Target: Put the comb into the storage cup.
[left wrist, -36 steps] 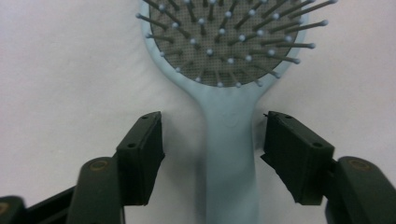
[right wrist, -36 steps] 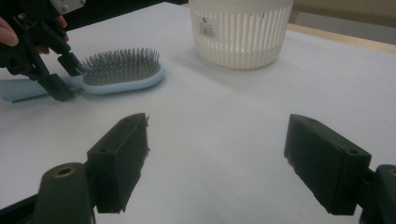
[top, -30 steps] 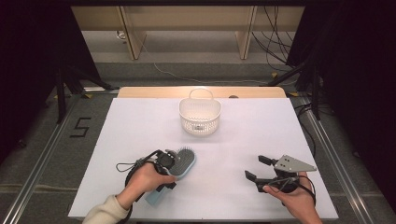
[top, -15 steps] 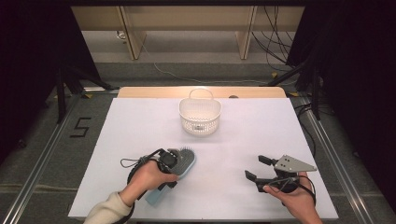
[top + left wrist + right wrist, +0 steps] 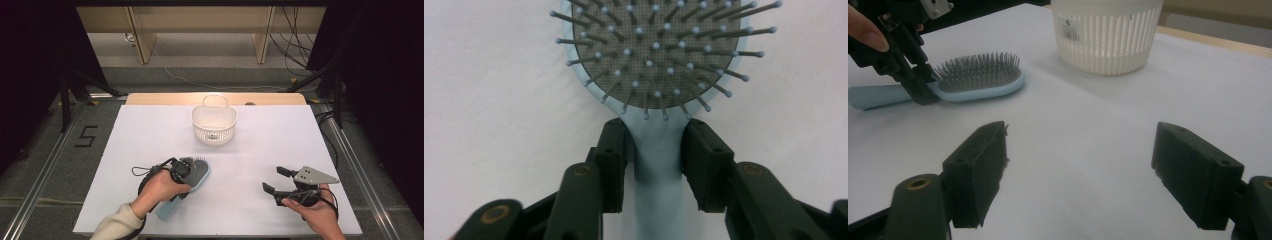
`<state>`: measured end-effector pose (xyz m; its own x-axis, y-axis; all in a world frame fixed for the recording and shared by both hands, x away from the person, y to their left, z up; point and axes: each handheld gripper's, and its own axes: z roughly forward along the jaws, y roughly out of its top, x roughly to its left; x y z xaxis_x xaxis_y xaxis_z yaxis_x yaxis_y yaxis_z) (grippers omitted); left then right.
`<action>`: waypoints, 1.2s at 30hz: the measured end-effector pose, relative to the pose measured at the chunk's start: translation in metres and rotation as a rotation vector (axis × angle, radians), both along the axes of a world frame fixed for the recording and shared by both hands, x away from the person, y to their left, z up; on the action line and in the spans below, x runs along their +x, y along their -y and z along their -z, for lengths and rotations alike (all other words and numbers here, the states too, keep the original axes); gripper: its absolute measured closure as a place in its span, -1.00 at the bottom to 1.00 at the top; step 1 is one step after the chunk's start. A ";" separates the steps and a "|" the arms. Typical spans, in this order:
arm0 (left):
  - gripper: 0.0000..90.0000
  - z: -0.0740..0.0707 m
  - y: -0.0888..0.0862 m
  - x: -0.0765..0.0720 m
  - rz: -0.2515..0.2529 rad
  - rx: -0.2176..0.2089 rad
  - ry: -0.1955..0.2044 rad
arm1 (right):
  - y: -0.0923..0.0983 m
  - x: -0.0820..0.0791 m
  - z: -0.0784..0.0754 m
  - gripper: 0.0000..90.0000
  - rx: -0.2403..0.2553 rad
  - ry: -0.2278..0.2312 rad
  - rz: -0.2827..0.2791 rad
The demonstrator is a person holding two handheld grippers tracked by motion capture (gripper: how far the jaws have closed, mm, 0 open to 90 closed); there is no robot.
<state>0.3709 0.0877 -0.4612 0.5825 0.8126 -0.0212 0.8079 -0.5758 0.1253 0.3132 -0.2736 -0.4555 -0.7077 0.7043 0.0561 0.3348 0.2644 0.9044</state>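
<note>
We see the light blue hairbrush lying bristles-up on the white table, near the front edge and left of the middle, its handle pointing toward the front-left corner. The left gripper has just been closing its jaws, and in the left gripper view they now sit on both sides of the brush's neck — pads pressed against the handle just below the bristle pad. In the right gripper view the same grip shows from the side, the brush flat on the table.

The right gripper hovers near the front edge toward the right corner, well apart from the brush; its jaws stand wide with only bare table between them.

The white slotted basket stands upright toward the back edge — roughly mid-width, apart from both grippers.
</note>
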 end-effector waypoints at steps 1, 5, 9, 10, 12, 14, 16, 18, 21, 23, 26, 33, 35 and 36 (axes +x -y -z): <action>0.47 0.000 0.000 0.000 -0.005 0.000 0.001 | 0.000 0.000 0.000 -0.49 0.000 0.000 0.000; 0.49 0.000 0.000 -0.001 -0.014 0.001 0.003 | 0.000 0.000 0.000 -0.49 -0.001 -0.002 -0.002; 0.49 0.000 0.001 -0.002 -0.013 0.002 0.002 | 0.000 0.000 0.000 -0.49 -0.001 -0.002 -0.002; 0.50 0.000 0.000 -0.002 -0.012 0.003 0.004 | 0.000 0.000 0.000 -0.48 -0.001 -0.002 -0.002; 0.50 0.000 0.000 -0.002 -0.014 0.002 0.004 | 0.000 0.000 0.000 -0.48 0.001 0.000 -0.001; 0.51 0.000 0.001 -0.002 -0.014 0.003 0.005 | 0.000 0.000 0.000 -0.48 0.002 0.001 0.000; 0.52 0.000 0.000 -0.002 -0.015 0.002 0.004 | 0.000 0.000 0.000 -0.47 0.000 0.001 -0.001; 0.52 0.000 0.000 -0.002 -0.012 -0.001 0.002 | 0.000 0.000 0.000 -0.47 0.001 0.001 -0.001; 0.53 0.000 -0.001 -0.002 -0.016 -0.009 0.001 | 0.001 0.000 0.000 -0.47 0.001 0.000 -0.001; 0.53 0.000 -0.002 -0.002 -0.017 -0.014 -0.001 | 0.001 0.000 0.000 -0.47 0.002 0.001 0.000; 0.54 0.000 -0.002 -0.002 -0.018 -0.021 0.003 | 0.001 0.000 0.000 -0.47 0.001 0.000 0.000; 0.55 0.000 -0.005 -0.003 -0.004 -0.031 0.006 | 0.001 0.000 0.000 -0.47 0.002 0.000 0.001; 0.55 0.000 -0.005 -0.003 -0.005 -0.038 0.011 | 0.001 0.000 0.000 -0.47 0.003 0.000 0.001; 0.55 0.000 -0.006 -0.004 -0.004 -0.040 0.014 | 0.001 0.000 0.000 -0.47 0.003 0.000 0.001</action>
<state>0.3673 0.0936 -0.4613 0.5793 0.8138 -0.0462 0.8085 -0.5665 0.1595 0.3129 -0.2749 -0.4551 -0.7072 0.7046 0.0583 0.3348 0.2612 0.9054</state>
